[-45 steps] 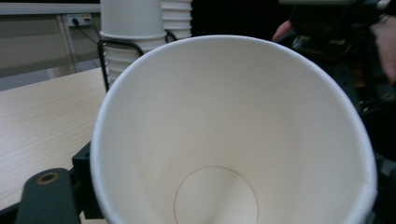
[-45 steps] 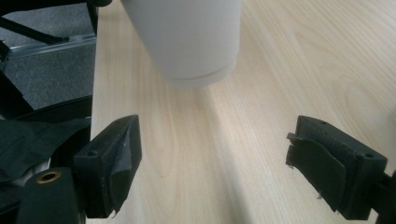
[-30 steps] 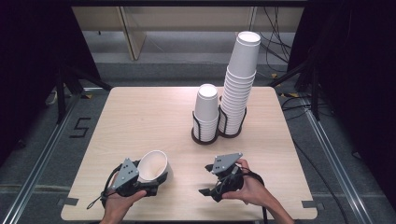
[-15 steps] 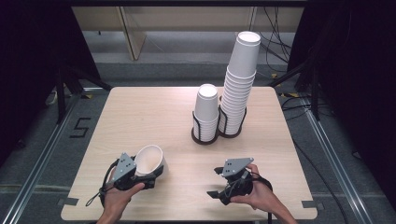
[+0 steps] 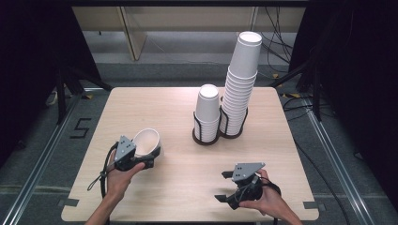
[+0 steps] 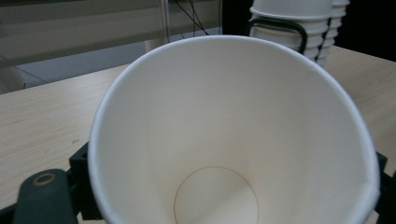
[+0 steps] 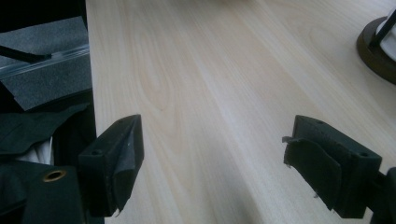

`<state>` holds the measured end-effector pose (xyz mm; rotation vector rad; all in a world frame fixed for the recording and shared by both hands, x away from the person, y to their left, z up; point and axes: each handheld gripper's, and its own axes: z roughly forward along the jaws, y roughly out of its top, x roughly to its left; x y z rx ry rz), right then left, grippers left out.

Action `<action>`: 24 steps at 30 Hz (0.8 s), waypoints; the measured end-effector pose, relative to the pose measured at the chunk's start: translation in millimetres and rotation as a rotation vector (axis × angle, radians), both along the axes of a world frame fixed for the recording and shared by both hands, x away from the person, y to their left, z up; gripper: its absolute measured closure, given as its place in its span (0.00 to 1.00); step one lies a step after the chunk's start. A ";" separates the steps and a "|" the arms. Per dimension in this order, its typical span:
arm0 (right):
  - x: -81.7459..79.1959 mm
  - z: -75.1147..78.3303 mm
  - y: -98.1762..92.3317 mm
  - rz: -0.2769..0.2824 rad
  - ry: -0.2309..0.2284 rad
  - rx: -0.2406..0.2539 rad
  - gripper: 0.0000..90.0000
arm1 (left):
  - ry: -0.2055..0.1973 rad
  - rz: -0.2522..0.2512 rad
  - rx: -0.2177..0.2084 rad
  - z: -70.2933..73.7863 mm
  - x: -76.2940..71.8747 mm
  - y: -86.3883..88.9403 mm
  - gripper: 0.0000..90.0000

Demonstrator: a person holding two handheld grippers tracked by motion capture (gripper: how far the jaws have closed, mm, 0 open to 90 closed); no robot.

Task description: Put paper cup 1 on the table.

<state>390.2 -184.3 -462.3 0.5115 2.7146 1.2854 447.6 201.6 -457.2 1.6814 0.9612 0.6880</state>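
Both hands have drawn back toward the near edge of the table [image 5: 281, 117] over the last second, and the left one has carried its cup along, away from the cup holder [image 5: 206, 137]. Nearest, on the holder's near right, the right gripper [image 5: 225, 186] hangs low over bare wood; its jaws stand wide apart with nothing between them, clear in the right gripper view [image 7: 215, 154]. Near left of the holder, the left gripper [image 5: 149, 154] has its jaws clamped on a white paper cup [image 5: 146, 141], tipped so its mouth faces up and toward the person [image 6: 233, 140]. Farther back, the black wire holder keeps a short stack of cups [image 5: 208, 108]. Touching it on its right, a second holder carries the tall stack [image 5: 240, 79], leaning slightly right.
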 end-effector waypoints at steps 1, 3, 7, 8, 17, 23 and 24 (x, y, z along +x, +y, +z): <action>-0.2 -1.1 0.0 0.000 0.001 0.001 0.21 | -0.002 0.011 0.003 0.0 6.2 0.1 0.17; -0.8 -0.8 -1.0 -0.004 0.001 -0.010 0.21 | 0.005 0.009 0.028 -0.8 20.3 -0.8 0.17; -1.1 -0.8 -2.8 -0.009 0.002 -0.004 0.21 | 0.019 0.043 0.058 -5.2 44.4 -4.9 0.16; -1.0 -1.3 -2.9 -0.003 0.001 0.004 0.21 | 0.015 0.052 0.070 -6.3 49.6 -5.7 0.16; -2.4 -5.4 -6.9 -0.012 0.013 -0.019 0.21 | 0.058 0.138 0.068 -15.1 87.4 2.6 0.16; -2.6 -5.5 -8.7 -0.008 0.018 -0.013 0.21 | 0.071 0.166 0.063 -21.2 97.7 3.6 0.15; -2.3 -5.7 -8.8 -0.004 0.011 -0.012 0.21 | 0.067 0.163 0.068 -23.0 98.8 3.1 0.15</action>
